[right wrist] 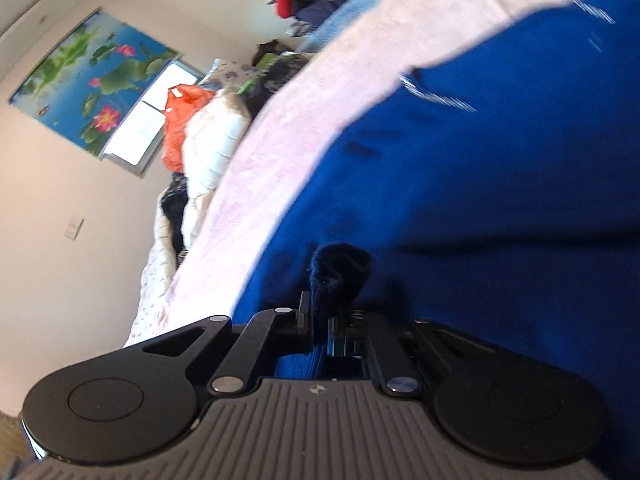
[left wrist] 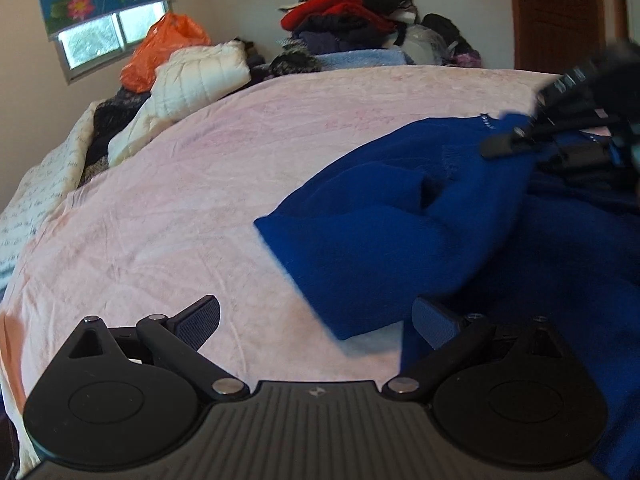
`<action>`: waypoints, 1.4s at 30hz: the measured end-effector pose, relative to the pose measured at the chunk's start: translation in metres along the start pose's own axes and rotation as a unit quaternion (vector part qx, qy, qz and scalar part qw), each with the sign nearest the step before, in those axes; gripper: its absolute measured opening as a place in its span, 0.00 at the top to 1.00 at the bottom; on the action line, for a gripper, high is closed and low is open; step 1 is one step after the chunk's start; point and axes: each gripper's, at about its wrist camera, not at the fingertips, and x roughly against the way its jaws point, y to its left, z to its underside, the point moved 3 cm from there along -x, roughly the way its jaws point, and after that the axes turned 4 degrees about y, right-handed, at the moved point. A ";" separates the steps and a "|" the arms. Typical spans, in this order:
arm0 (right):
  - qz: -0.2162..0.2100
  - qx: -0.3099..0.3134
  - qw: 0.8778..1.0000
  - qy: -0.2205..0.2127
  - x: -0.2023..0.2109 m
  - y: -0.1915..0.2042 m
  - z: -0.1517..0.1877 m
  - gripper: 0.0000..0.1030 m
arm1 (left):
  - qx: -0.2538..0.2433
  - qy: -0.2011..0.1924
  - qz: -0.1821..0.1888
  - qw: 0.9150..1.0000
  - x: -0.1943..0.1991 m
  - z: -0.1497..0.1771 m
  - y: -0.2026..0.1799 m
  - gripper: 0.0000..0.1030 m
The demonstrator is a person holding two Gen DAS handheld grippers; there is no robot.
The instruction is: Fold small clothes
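Observation:
A blue fleece garment [left wrist: 400, 216] lies on the pink bed cover [left wrist: 180, 200], with one part lifted and folded over toward the left. My left gripper [left wrist: 316, 326] is open and empty just in front of the garment's near corner. My right gripper [right wrist: 320, 320] is shut on a bunched fold of the blue garment [right wrist: 480, 160] and is tilted. The right gripper also shows in the left wrist view [left wrist: 560, 136] at the far right, above the garment.
A pile of clothes [left wrist: 352, 20] sits at the back of the bed by the wall. A cream quilted jacket [left wrist: 192, 80] and an orange bag [left wrist: 164, 52] lie at the back left. A brown door [left wrist: 560, 12] is at the right.

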 end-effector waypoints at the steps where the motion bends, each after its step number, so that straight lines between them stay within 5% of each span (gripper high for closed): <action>1: -0.006 0.016 1.000 0.000 0.000 0.014 -0.009 0.89 | -0.016 -0.017 -0.003 1.000 0.003 -0.003 -0.009 0.00; 5: -0.040 0.079 0.996 0.011 0.003 0.072 -0.038 0.89 | -0.045 -0.063 -0.054 0.996 -0.002 -0.022 -0.038 0.00; 10: -0.068 0.149 0.986 0.001 0.027 0.122 -0.056 0.90 | 0.019 -0.040 -0.086 0.995 -0.031 -0.053 -0.032 0.00; 17: -0.019 0.114 0.989 -0.092 0.068 0.079 -0.113 0.90 | 0.063 -0.027 -0.139 0.988 -0.061 -0.091 -0.005 0.00; 24: 0.048 0.043 0.982 -0.178 0.111 -0.011 -0.152 0.90 | 0.072 0.017 -0.061 0.995 -0.067 -0.092 -0.011 0.00; 30: 0.103 -0.015 0.977 -0.188 0.127 -0.082 -0.148 0.90 | 0.045 0.037 0.008 0.998 -0.055 -0.065 -0.036 0.00; 38: 0.086 -0.014 0.974 -0.211 0.148 -0.092 -0.142 0.90 | 0.029 0.017 0.035 0.999 -0.032 -0.066 -0.054 0.00; 42: 0.134 0.017 0.959 -0.249 0.174 -0.099 -0.131 0.90 | 0.011 0.008 0.033 0.999 -0.026 -0.065 -0.062 0.00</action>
